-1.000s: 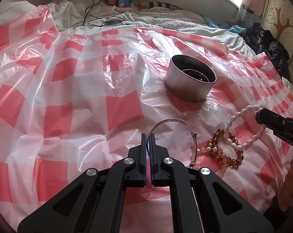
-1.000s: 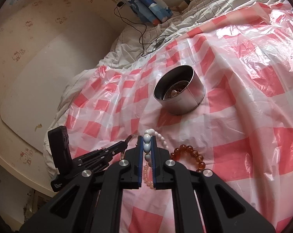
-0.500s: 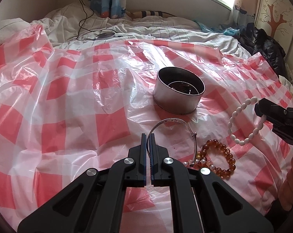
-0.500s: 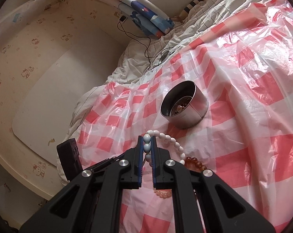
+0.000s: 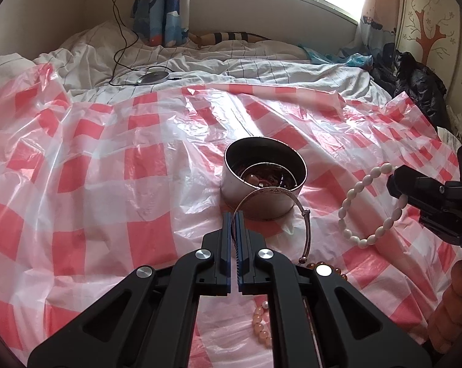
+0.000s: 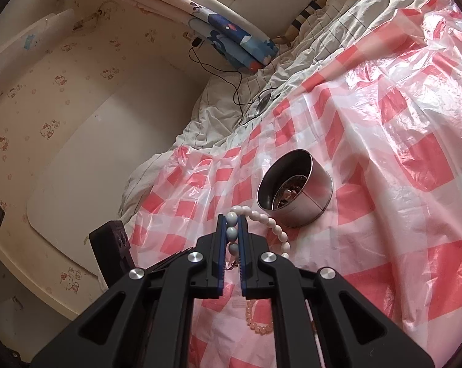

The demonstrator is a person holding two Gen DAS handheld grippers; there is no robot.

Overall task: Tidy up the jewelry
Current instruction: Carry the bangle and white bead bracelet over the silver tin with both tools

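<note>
In the left wrist view the left hand-held gripper [image 5: 234, 214] sits at lower centre with its jaws drawn nearly together on the thin silver bangle [image 5: 304, 214], whose arc curves up and to the right from the fingertips and overlaps the near wall of the metal tin [image 5: 261, 205] at centre frame; whether the bangle touches the tin or merely hangs in front of it is hard to tell from this angle. The bangle is a slim, open wire hoop with small knobs along its right side. In the right wrist view the right hand-held gripper [image 6: 231, 219] is narrowly closed on the white bead bracelet [image 6: 269, 222], several oval beads pinched between the blue pads while the rest of the loop trails to the right toward the tin [image 6: 310, 205], which lies just above and right of the fingertips. The tin is round, shiny and open-topped, with dark jewelry visible inside. Below the grippers, on the red-and-white checked plastic sheet [image 5: 108, 184] spread over the bed, lie a pink bead bracelet [image 5: 261, 328] and a few amber beads [image 5: 338, 271] at lower centre.
</note>
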